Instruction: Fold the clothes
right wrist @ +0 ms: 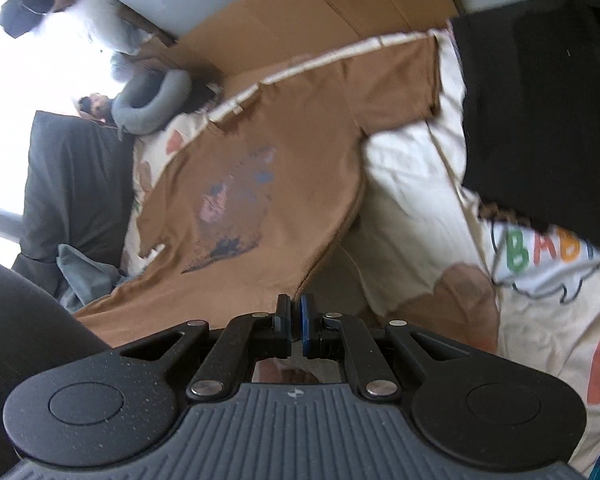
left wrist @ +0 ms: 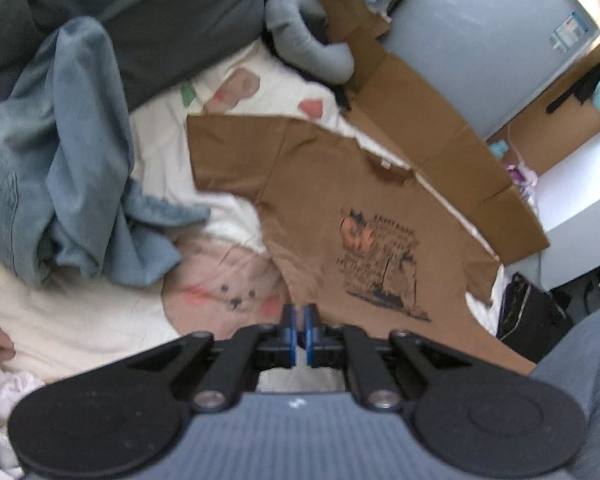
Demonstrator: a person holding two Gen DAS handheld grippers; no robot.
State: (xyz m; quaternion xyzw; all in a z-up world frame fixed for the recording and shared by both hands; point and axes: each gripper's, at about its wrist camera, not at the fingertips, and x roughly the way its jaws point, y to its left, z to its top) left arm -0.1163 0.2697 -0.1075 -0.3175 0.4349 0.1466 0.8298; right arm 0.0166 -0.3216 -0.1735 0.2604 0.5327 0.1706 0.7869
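A brown T-shirt [left wrist: 308, 200] with a dark printed graphic lies face up on the bed, collar away from me. My left gripper [left wrist: 299, 322] is shut at the shirt's near-left hem corner, blue pads pressed together on the fabric. In the right wrist view the same T-shirt [right wrist: 292, 140] stretches away, and my right gripper [right wrist: 295, 316] is shut where the other hem corner runs in between its fingers. The hem between the two grippers is hidden under the gripper bodies.
Blue jeans [left wrist: 72, 160] lie heaped left of the shirt. Flat cardboard [left wrist: 432, 128] borders the shirt's far side, with a grey neck pillow [left wrist: 312, 40] beyond. A black garment [right wrist: 540, 112] lies to the right. The cream cartoon bedsheet [left wrist: 220, 292] lies underneath.
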